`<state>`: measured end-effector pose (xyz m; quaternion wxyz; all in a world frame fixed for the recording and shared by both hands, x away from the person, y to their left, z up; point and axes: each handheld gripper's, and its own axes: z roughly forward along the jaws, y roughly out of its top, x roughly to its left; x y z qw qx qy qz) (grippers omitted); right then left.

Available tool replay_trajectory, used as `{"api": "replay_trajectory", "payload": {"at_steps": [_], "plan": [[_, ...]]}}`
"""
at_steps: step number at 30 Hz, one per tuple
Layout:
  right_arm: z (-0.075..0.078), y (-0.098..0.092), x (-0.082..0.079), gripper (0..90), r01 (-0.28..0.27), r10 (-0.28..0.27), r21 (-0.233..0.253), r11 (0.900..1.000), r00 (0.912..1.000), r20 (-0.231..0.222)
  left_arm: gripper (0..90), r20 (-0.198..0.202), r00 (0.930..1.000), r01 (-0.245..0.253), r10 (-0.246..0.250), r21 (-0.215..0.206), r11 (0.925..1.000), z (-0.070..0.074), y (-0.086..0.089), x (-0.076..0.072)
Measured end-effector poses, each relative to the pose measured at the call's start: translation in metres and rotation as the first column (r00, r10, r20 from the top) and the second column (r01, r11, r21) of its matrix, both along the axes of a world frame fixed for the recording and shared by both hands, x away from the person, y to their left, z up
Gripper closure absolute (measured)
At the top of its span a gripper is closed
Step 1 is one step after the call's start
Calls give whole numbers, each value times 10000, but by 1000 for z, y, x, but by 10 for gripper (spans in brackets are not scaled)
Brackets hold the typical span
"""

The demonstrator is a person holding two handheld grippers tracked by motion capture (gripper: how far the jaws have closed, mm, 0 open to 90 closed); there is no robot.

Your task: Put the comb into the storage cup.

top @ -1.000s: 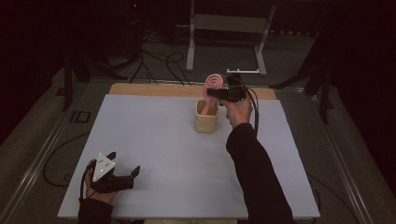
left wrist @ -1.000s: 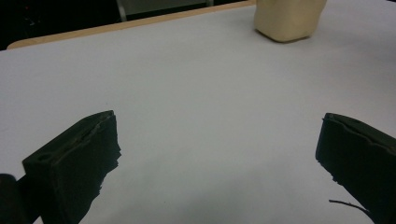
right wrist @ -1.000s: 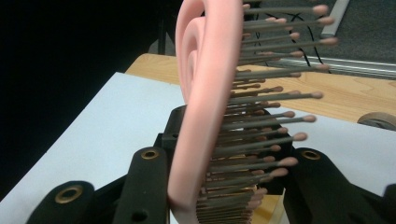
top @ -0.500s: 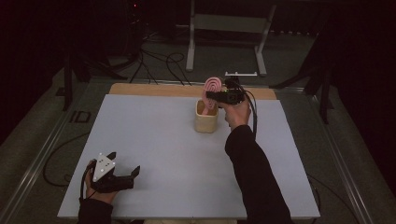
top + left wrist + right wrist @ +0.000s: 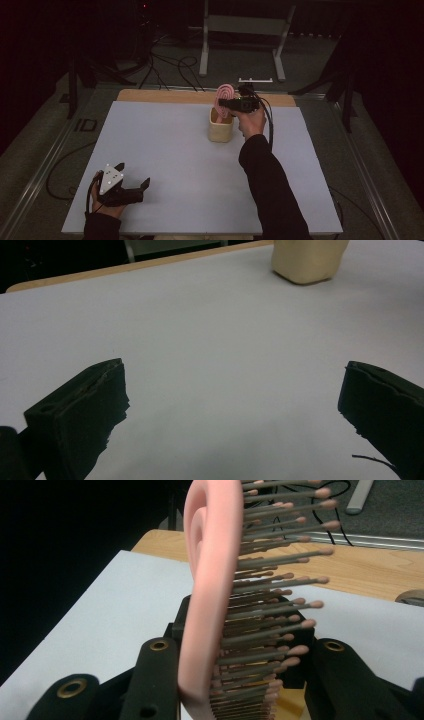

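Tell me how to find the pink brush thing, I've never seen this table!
Look to the far middle of the big white table, where a small cream holder stands. The hairbrush sticks up out of it, between the jaws of the right gripper. It is pink, with rows of thin bristles tipped by little knobs.

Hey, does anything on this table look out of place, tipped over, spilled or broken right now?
Nothing stands out. The beige holder stands upright on the table, with the pink hairbrush standing in it between the right tool's jaws. The left tool sits open near the front edge. No spill or damage is visible.
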<state>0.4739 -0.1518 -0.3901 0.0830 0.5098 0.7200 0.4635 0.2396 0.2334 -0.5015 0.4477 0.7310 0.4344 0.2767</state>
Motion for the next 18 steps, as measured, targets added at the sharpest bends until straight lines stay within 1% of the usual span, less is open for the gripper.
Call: {"api": "replay_trajectory", "payload": {"at_steps": [10,13,18], "plan": [[-3,0,1,625,48,-47,76,10000,10000,-57,3,-20,10000,3,-3,14,10000,0,0,0],[-4,-1,2,625,92,-90,193,9998,9999,-97,3,-21,10000,-9,9,13,10000,0,0,0],[-4,-1,2,624,86,-85,190,9998,9999,-81,3,-23,10000,-1,1,33,10000,0,0,0]]}}
